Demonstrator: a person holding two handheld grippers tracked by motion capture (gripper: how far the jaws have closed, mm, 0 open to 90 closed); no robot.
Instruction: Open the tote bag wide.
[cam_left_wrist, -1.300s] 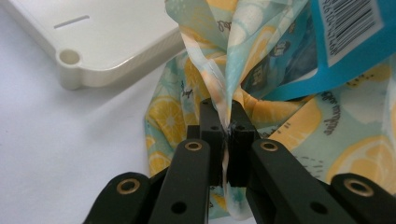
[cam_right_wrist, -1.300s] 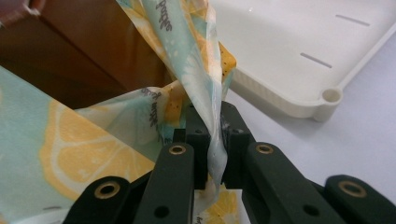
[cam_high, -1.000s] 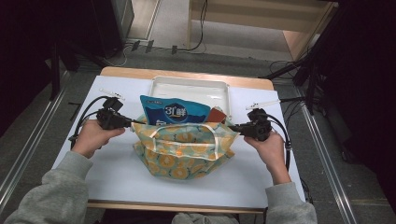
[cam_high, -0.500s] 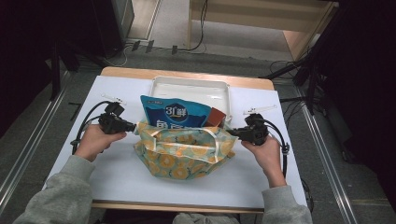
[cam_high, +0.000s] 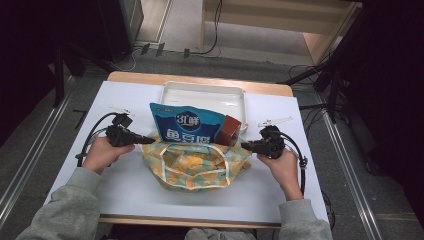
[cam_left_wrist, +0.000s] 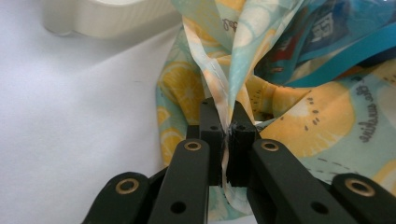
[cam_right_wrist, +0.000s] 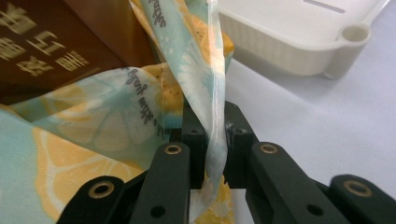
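A fabric bag (cam_high: 195, 167) printed with orange slices on pale blue sits on the white table (cam_high: 125, 185). A blue snack packet (cam_high: 185, 125) and a brown box (cam_high: 230, 130) stand up out of its open mouth. My left gripper (cam_high: 150, 141) is shut on the bag's left rim, and in the left gripper view the fabric (cam_left_wrist: 243, 56) is pinched between the jaws of the left gripper (cam_left_wrist: 227, 128). My right gripper (cam_high: 244, 145) is shut on the right rim; the right gripper view has a strip of fabric (cam_right_wrist: 205, 70) running down between the jaws of the right gripper (cam_right_wrist: 215, 126).
A white plastic tray (cam_high: 202, 90) lies just behind the bag, close to the table's far edge. Its corner (cam_right_wrist: 327, 51) is near the right gripper. Two small white strips (cam_high: 275, 120) lie on the table beside the hands. Cables trail on the floor beyond.
Both hands have come down a little with the bag's rim still pinched. The bag has settled lower and sags wider on the table.
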